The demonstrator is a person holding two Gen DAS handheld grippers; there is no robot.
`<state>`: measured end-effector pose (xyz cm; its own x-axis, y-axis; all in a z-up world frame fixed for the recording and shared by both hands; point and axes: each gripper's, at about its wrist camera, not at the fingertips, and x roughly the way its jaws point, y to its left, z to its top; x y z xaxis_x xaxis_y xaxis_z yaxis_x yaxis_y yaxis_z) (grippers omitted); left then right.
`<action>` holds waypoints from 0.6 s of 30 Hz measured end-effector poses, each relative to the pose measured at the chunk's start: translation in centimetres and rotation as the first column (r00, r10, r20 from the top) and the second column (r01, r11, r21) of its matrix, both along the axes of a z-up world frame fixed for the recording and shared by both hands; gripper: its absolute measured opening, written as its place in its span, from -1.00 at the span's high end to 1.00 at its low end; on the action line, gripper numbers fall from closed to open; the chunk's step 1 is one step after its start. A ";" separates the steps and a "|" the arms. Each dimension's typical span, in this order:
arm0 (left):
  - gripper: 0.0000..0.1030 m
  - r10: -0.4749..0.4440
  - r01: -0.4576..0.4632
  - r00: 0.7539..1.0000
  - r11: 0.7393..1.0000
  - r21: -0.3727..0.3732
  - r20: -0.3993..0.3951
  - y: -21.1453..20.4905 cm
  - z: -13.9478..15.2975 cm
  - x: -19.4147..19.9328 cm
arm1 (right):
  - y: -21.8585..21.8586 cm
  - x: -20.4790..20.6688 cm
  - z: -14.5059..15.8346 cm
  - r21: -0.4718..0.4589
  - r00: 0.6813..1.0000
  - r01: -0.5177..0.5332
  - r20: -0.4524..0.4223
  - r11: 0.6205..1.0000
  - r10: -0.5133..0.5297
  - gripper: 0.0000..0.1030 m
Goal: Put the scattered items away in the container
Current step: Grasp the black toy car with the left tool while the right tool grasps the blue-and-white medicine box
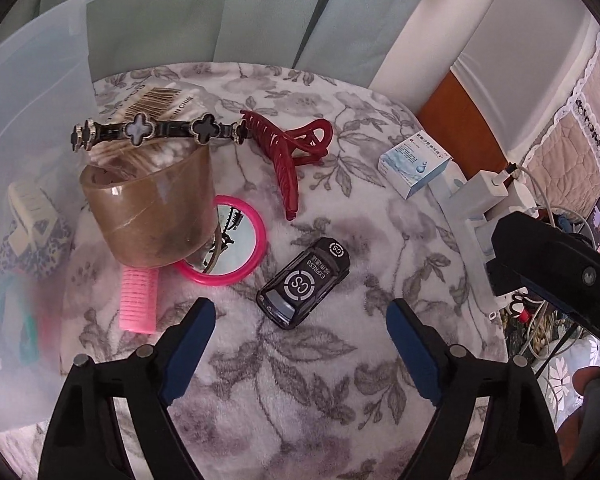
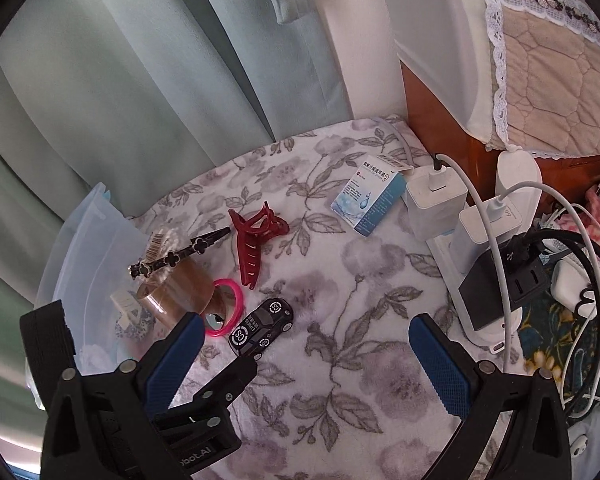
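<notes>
The translucent container [image 1: 32, 128] is sitting at the left edge of the blanket-covered surface [image 1: 300, 380], within easy reach, while the toy car [image 1: 303, 282] is lying ahead of the wide-open, empty left tool [image 1: 300, 320], and the right tool [image 2: 306, 344] is hovering open too.

This looks like a bedroom in a home. A soft flowered blanket [image 2: 340, 280] covers the near surface. Long pale green curtains [image 2: 120, 100] hang at the far side. On the right stands a wooden piece of furniture [image 2: 440, 120] under a quilted cover with lace [image 2: 540, 60], with chargers [image 2: 432, 196] and cables [image 2: 580, 248] beside it.
</notes>
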<state>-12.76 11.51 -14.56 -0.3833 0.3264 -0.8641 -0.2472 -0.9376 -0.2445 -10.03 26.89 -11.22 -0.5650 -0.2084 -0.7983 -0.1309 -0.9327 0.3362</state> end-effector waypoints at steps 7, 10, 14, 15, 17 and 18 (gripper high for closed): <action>-0.49 -0.044 0.044 0.999 0.998 -0.034 0.003 1.4 -1.4 -1.2 | 0.8 -1.2 -0.9 -0.008 1.000 0.011 0.028 1.000 -0.011 -1.00; -0.48 -0.065 0.064 0.998 0.996 -0.058 0.001 1.9 -1.8 -1.5 | 0.9 -1.6 -1.2 -0.013 0.999 0.013 0.037 1.000 -0.013 -1.00; -0.27 -0.078 0.079 0.997 0.994 -0.081 0.013 2.4 -2.6 -2.0 | 0.7 -2.1 -1.4 -0.011 0.999 0.006 0.039 1.000 -0.006 -1.00; -0.23 -0.080 0.081 0.997 0.993 -0.088 0.011 2.5 -2.7 -2.0 | 0.7 -2.2 -1.5 -0.012 0.999 0.005 0.039 1.000 -0.005 -1.00; -0.16 -0.085 0.085 0.996 0.991 -0.099 0.005 2.6 -2.8 -2.1 | 0.7 -2.4 -1.5 -0.016 0.999 0.004 0.039 1.000 -0.004 -1.00; -0.13 -0.087 0.087 0.996 0.991 -0.102 0.000 2.6 -2.8 -2.2 | 0.6 -2.5 -1.5 -0.015 0.999 0.004 0.039 1.000 -0.003 -1.00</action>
